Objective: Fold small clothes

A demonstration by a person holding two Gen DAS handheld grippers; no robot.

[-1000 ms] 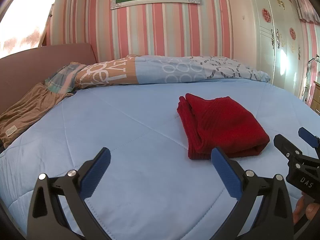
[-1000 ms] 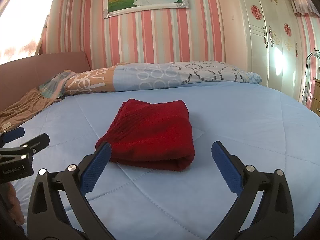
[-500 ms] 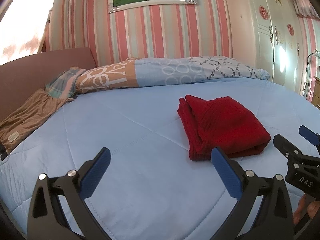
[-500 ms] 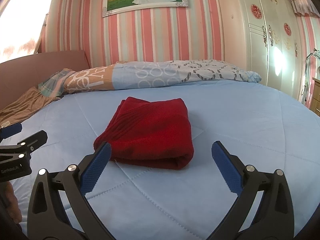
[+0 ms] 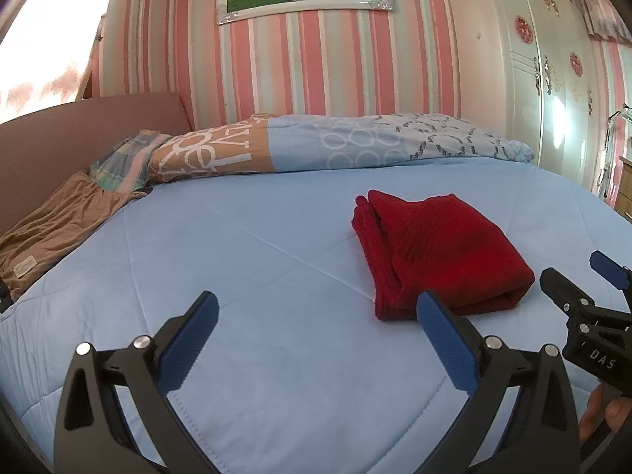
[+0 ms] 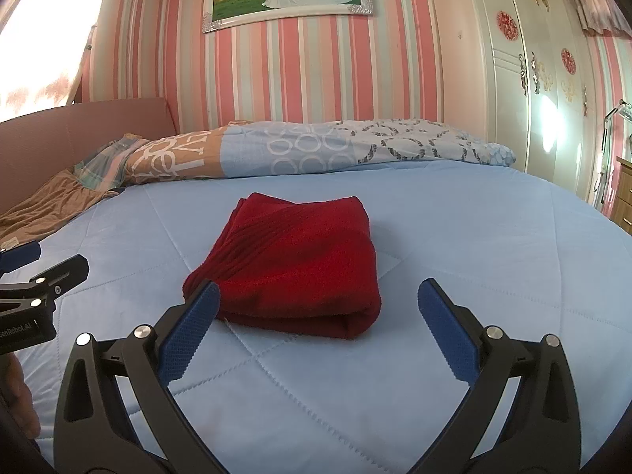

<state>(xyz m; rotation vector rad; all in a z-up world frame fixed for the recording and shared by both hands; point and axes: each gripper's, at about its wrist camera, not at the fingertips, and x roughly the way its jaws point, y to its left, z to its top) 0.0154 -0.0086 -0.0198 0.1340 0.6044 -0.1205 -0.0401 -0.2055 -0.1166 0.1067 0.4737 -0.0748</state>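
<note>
Folded red knit garment lies on the blue bed; left gripper and right gripper hover with fingers spread, empty

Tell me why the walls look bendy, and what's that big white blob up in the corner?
Left wrist view: the fisheye lens curves the striped wall and wardrobe; the blown-out white patch is too bright to show detail. Right wrist view: same bending, same bright patch, plus glare on the wardrobe door. The red folded cloth looks sharp.
</note>
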